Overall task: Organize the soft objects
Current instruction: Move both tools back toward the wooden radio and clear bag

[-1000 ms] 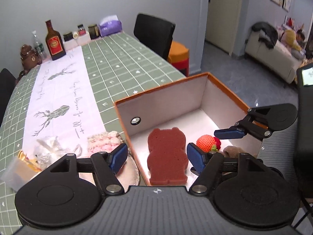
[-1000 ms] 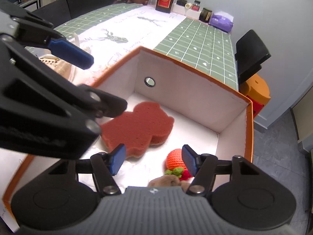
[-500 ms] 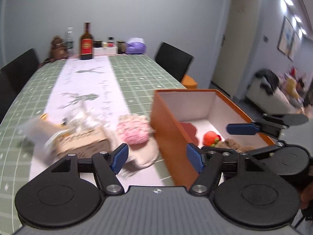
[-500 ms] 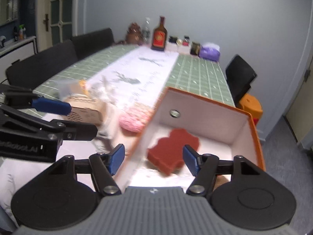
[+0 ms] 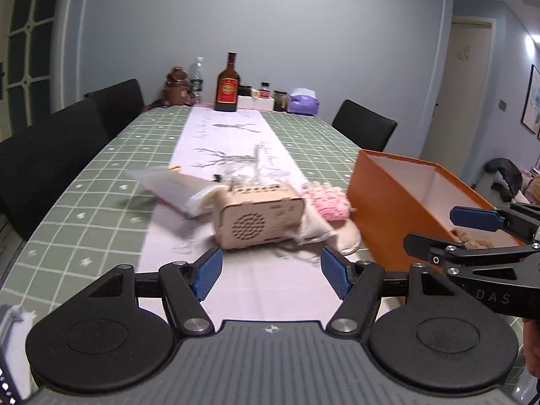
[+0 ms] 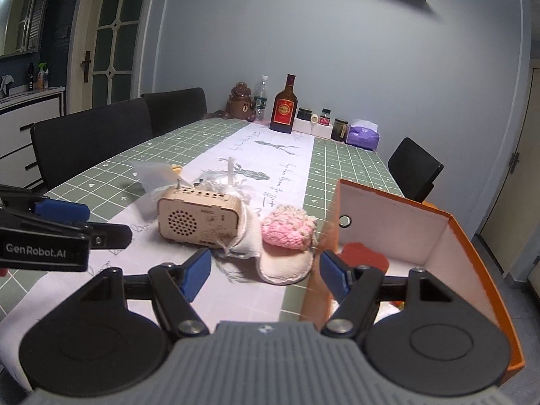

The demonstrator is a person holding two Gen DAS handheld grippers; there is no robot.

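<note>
An orange box (image 5: 388, 209) (image 6: 472, 253) stands at the table's right edge. A red bear-shaped sponge (image 6: 362, 258) lies inside it, and a brown plush (image 5: 470, 239) shows over its rim. A pink knitted piece (image 5: 329, 200) (image 6: 287, 231) lies on a cream soft pad (image 6: 287, 266) just left of the box. My left gripper (image 5: 271, 271) is open and empty, held low in front of the wooden radio. My right gripper (image 6: 265, 273) is open and empty, in front of the pad and the box corner.
A wooden radio (image 5: 260, 217) (image 6: 199, 216) sits left of the pink piece, with clear plastic bags (image 5: 175, 189) behind it. Bottles, jars and a tissue pack (image 5: 302, 101) line the far end. Black chairs (image 6: 91, 138) stand along both sides.
Both grippers have pulled back out of the box and swung left and level toward the table. The red sponge stays in the box. Both stay open.
</note>
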